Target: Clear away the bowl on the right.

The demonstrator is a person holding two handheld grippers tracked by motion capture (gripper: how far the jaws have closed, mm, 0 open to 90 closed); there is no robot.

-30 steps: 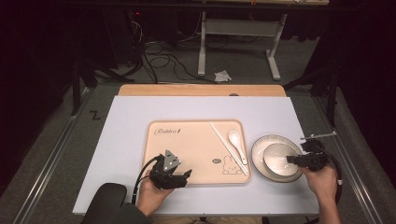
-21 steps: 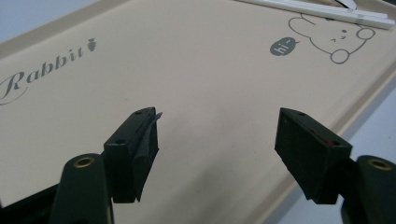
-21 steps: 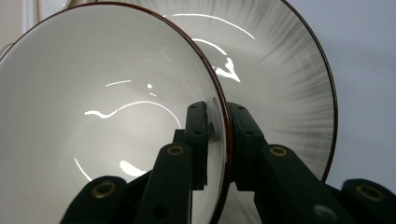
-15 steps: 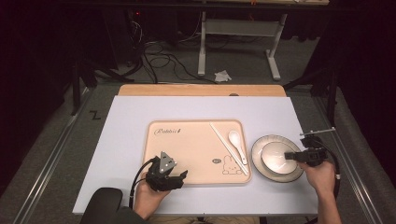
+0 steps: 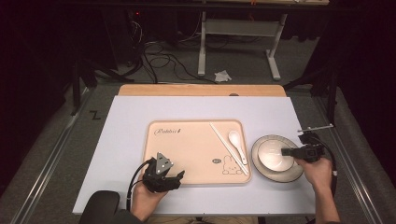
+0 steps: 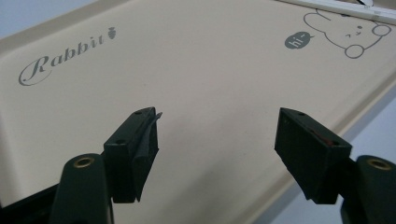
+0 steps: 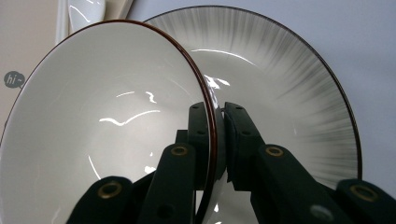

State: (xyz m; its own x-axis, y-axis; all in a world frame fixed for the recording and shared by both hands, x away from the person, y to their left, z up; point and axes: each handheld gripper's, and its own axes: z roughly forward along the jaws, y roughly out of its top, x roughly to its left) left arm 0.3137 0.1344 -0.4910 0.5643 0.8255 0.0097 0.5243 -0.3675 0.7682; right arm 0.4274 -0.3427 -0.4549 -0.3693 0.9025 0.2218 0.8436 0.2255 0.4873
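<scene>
A white bowl (image 5: pixel 272 155) with a brown rim sits on a grey-streaked plate (image 5: pixel 290 175) to the right of the beige rabbit tray (image 5: pixel 187 149). My right gripper (image 5: pixel 286 152) reaches in from the right. Its jaws have just been closing, and they now pinch the bowl (image 7: pixel 107 116) at its rim, one pad inside and one outside (image 7: pixel 219 116). The plate (image 7: pixel 289 79) lies beneath the bowl. My left gripper (image 5: pixel 176 178) rests at the tray's near edge. In its own view it is open (image 6: pixel 219 140) over the bare tray (image 6: pixel 210 60), with nothing between the jaws.
A white spoon (image 5: pixel 236 140) and a pair of pale chopsticks (image 5: pixel 226 147) lie on the right part of the tray. The tray sits on a light mat over a wooden table (image 5: pixel 201 90). Cables and a stand's legs are on the floor beyond.
My right gripper has shifted slightly toward the far side at the bowl's right rim. The left hand has hardly moved.
</scene>
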